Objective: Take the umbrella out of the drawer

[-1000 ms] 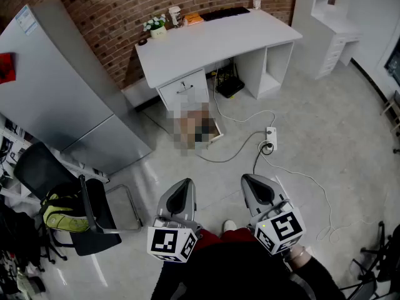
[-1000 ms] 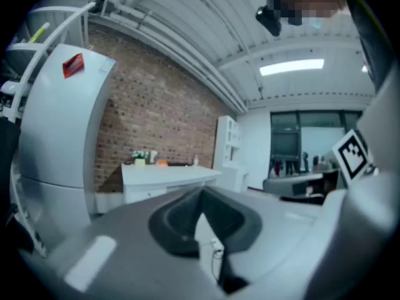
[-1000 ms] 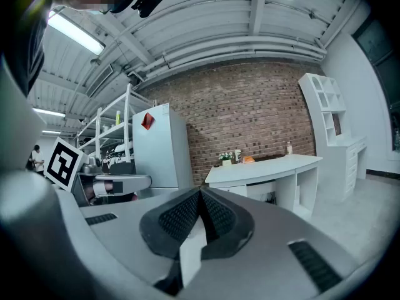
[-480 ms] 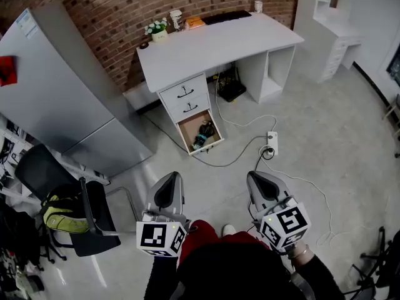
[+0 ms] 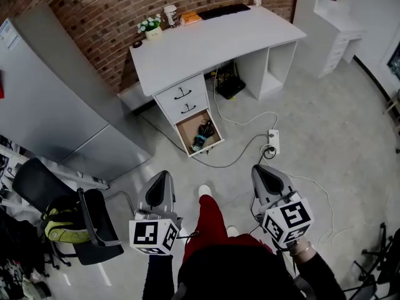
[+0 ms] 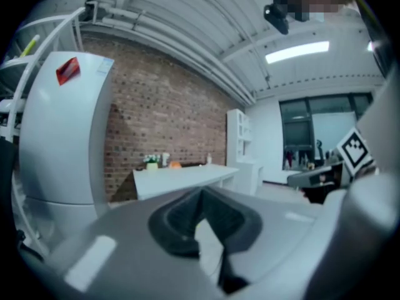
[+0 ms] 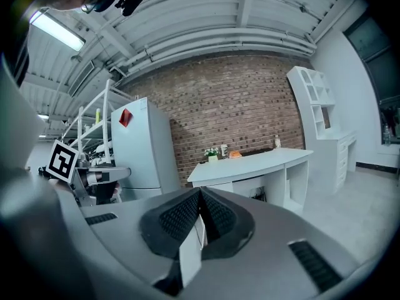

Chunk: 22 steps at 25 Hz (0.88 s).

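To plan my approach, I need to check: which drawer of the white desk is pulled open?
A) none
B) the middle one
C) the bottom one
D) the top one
C: the bottom drawer stands pulled out over the floor, while the two drawers above it are shut.

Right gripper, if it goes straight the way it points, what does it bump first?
Nothing close: the right gripper has open floor ahead. Farther on it would probably meet the white desk, though depth is hard to judge.

Lowest drawer (image 5: 186,125) pulled open, wood-lined, dark folded umbrella (image 5: 204,131), perhaps teal-tipped, lying inside
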Available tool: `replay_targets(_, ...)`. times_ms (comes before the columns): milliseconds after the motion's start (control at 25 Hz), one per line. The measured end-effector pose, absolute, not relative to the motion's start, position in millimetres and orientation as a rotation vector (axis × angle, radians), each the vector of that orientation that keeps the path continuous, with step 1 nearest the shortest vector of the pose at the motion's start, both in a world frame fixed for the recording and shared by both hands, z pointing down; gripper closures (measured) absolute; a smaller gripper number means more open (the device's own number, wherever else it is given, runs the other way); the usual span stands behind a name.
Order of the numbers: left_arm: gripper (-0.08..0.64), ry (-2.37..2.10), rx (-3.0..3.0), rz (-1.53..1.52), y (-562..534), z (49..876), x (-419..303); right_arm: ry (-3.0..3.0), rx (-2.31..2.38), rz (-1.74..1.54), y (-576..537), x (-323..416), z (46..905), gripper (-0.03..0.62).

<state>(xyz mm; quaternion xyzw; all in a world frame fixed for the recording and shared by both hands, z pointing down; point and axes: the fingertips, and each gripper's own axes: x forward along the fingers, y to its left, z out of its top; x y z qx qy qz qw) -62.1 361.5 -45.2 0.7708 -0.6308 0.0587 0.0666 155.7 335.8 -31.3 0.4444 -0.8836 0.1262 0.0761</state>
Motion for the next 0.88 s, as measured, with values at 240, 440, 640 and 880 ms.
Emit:
replay_targets(240, 0.557, -1.834, 2.340, 0.234, 292.4, -14.2, -84.9, -2.589, 1.373, 0.417, 278.0, 133.0, -11.1, 0.595)
replay_targets(440, 0.557, -1.769, 2.336, 0.271, 222.8, 11.1, -112.2, -2.530, 1.411, 0.454, 213.6, 106.7, 5.8, 0.595)
replay_targets(640, 0.557, -1.705, 2.332, 0.334, 158.5, 35.9, -138.5, -2.477, 1.468, 0.489, 147.0, 85.4, 19.0, 0.595)
replay_targets(880, 0.556, -1.602, 2.314, 0.389, 97.3, 76.5, -149.6, -2.372, 1.539, 0.511, 96.5, 83.2, 47.8, 0.595)
